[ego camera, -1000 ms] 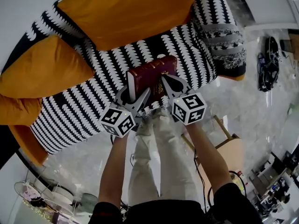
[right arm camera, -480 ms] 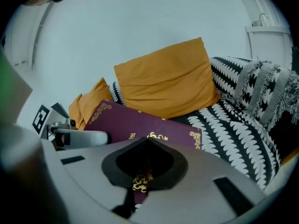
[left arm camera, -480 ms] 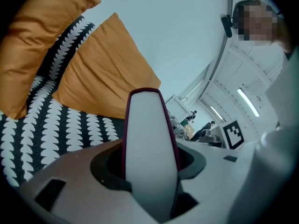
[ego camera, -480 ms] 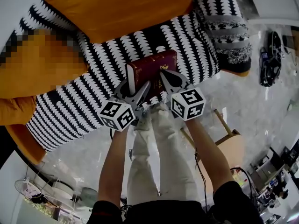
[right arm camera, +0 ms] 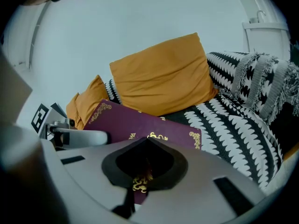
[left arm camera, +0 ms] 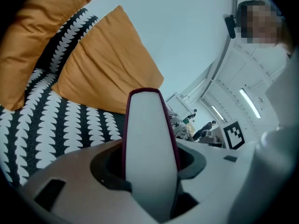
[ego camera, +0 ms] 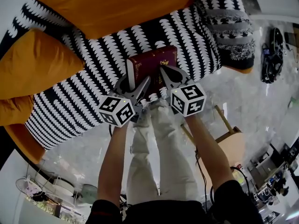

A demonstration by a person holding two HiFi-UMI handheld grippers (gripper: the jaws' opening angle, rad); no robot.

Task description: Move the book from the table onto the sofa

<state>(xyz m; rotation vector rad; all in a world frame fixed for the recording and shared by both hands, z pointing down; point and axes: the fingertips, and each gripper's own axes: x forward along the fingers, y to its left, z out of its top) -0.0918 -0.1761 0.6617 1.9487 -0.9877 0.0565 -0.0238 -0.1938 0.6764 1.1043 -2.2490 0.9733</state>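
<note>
Book [ego camera: 156, 62] held above sofa [ego camera: 84, 106], not yet laid down. Left gripper [ego camera: 135, 84] clenched on page edge, right gripper [ego camera: 171, 76] on cover; release remaining.

Book [ego camera: 154, 65]: 1. Sofa [ego camera: 84, 101]: 1. Orange cushions [ego camera: 117, 3]: 3. Fringed throw [ego camera: 231, 27]: 1. Grippers: 2, namely left gripper [ego camera: 138, 81], right gripper [ego camera: 164, 73].

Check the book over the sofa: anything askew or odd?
Slightly. The book looks tilted over the sofa seat: the left gripper clamps its full thickness, while the right gripper seems to pinch only the cover. Nothing looks damaged.
</note>
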